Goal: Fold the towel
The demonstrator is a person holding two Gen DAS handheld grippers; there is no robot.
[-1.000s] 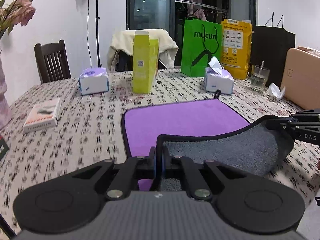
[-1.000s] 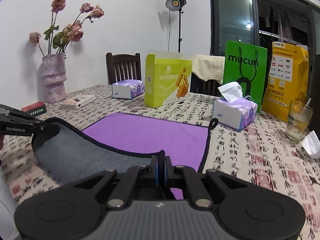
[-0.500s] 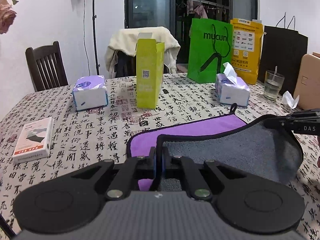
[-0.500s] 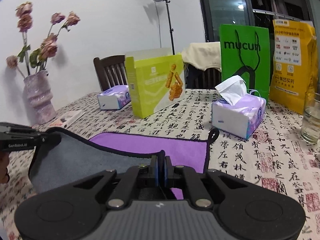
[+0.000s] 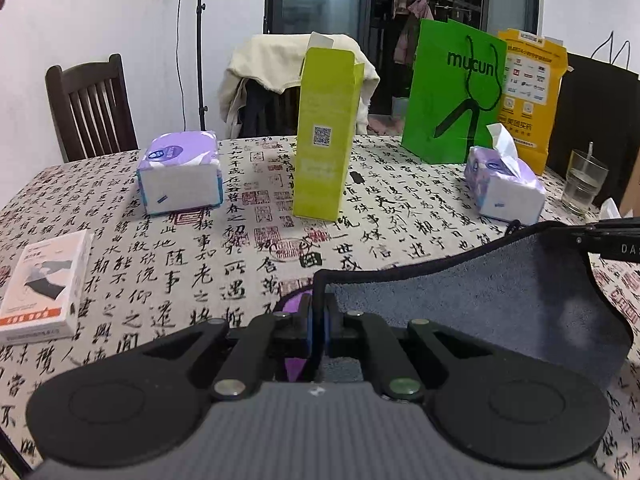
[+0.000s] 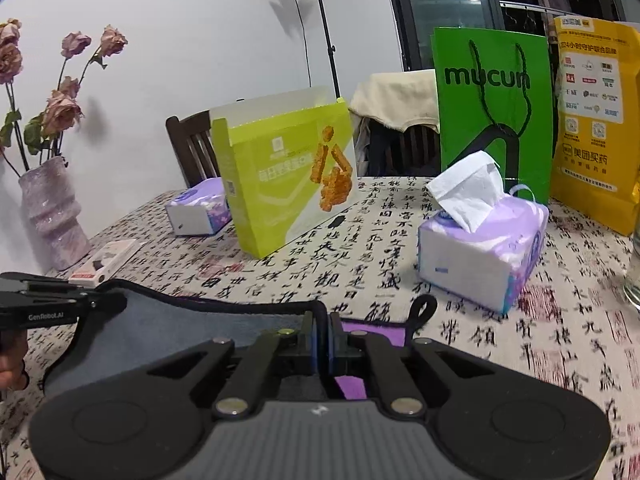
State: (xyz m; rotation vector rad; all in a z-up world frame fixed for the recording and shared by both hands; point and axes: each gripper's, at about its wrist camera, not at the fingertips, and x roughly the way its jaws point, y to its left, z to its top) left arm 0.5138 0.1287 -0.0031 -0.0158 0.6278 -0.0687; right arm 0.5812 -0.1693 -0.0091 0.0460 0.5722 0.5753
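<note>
The towel (image 5: 460, 304) is purple on one face and grey on the other, with a dark hem. Its near edge is lifted and carried over the flat part, grey side up, sagging between my two grippers. My left gripper (image 5: 319, 312) is shut on the towel's left near corner. My right gripper (image 6: 322, 330) is shut on the other near corner; it also shows at the right edge of the left wrist view (image 5: 616, 240). Only slivers of the purple face (image 6: 372, 330) show. The towel's hanging loop (image 6: 420, 312) lies on the table.
The calligraphy tablecloth (image 5: 200, 248) holds two tissue packs (image 5: 180, 172) (image 6: 480, 248), a lime carton (image 5: 326, 132), a green mucun bag (image 5: 452, 92), a yellow bag (image 6: 592, 120), a glass (image 5: 582, 184), a small box (image 5: 40, 284) and a flower vase (image 6: 52, 216).
Both grippers have carried the towel's near edge forward over the flat part, towards the far edge. The grey underside now covers almost all the purple face.
</note>
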